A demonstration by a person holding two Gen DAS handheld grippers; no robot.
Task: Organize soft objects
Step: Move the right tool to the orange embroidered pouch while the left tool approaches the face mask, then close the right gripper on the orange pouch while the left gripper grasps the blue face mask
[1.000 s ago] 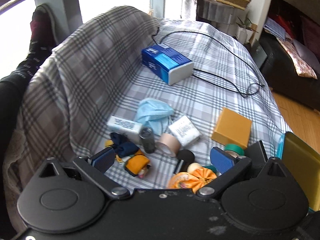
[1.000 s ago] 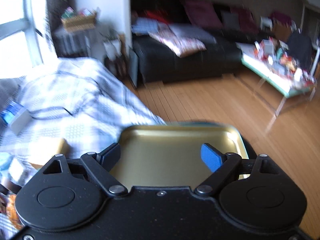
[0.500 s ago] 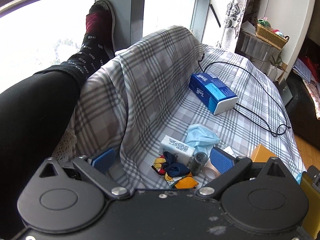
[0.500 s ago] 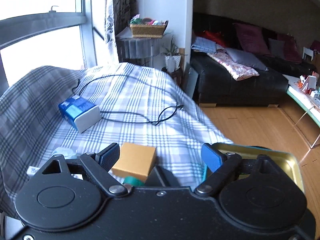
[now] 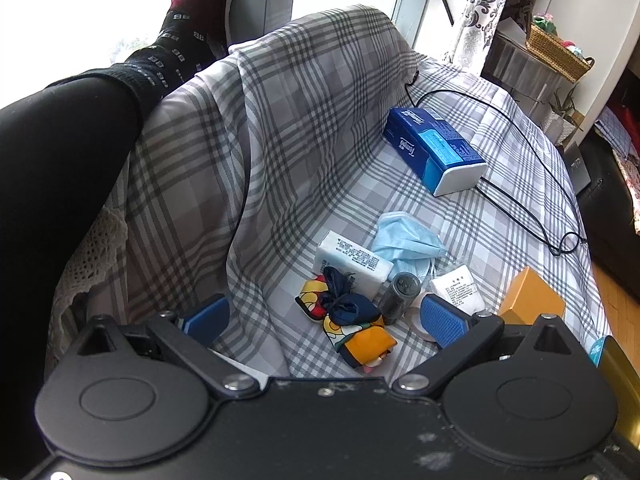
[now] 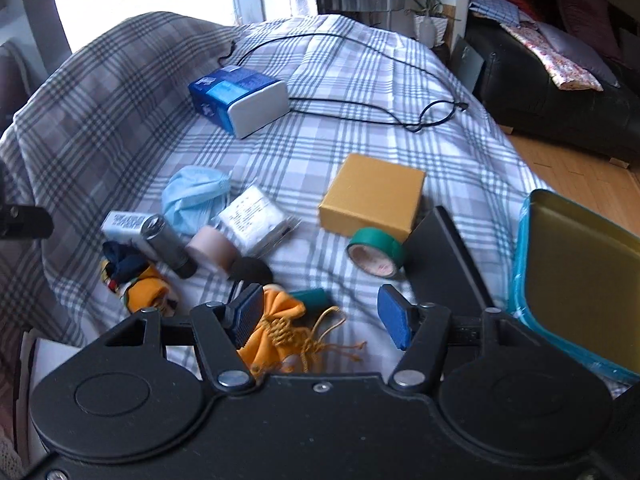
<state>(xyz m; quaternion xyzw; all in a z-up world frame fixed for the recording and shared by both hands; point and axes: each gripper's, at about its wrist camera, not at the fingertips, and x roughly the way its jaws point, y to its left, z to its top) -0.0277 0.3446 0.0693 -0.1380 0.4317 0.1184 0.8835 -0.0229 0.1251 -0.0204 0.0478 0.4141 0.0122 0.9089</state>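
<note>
Movement is the main change: a second ago the right tool (image 6: 320,312) looked out over the gold tray and the wooden floor, and now it points down at the clutter near the front edge of the bed (image 6: 360,80), its jaws closing from wide to roughly a third of their span. An orange drawstring pouch (image 6: 280,320) lies under its left pad, partly between the jaws, but the pads do not yet press on it, so nothing is held. The gold tray (image 6: 580,280) sits at the bed's right edge, just beside this tool, and reads as the likely place for the soft things. The left tool (image 5: 324,320) has swung from the middle of the pile toward the bed's left side and hangs wide open over a colourful knotted cloth (image 5: 348,320), gripping nothing. A blue face mask (image 5: 404,240), a white tissue pack (image 5: 352,258) and a blue tissue box (image 5: 432,152) lie farther back, untouched. Sorting seems barely begun; the pouch looks like the first pick.
</note>
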